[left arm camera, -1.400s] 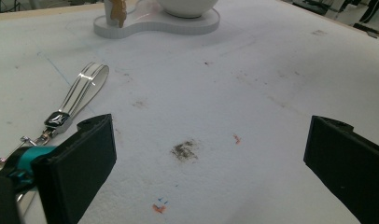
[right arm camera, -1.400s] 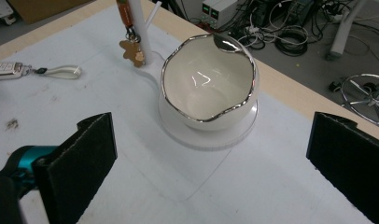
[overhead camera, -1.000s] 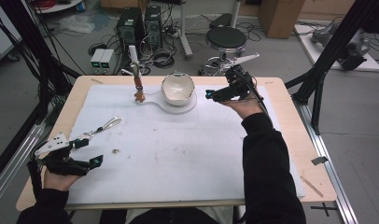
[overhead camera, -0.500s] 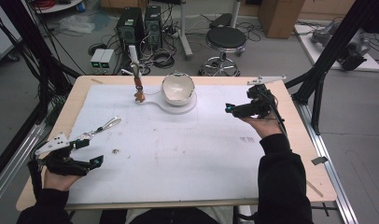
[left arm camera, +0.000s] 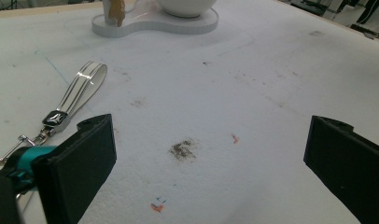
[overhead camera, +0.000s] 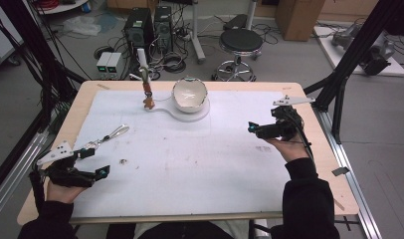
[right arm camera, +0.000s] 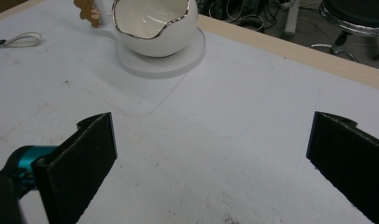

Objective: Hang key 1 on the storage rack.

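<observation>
At 10 o'clock on the mat lies the keychain strap, just beside left gripper, jaws wide, empty. Right gripper at 3 o'clock, also wide. Risk: thin strap slips flat; clasp skids.

A wooden tabletop carries a white, smudged sheet over most of its surface. Beyond it lies a grey floor strewn with cables. A round black stool stands near two computer towers (side by side). Black frame struts rise at the right, and cardboard boxes sit farther back.
</observation>
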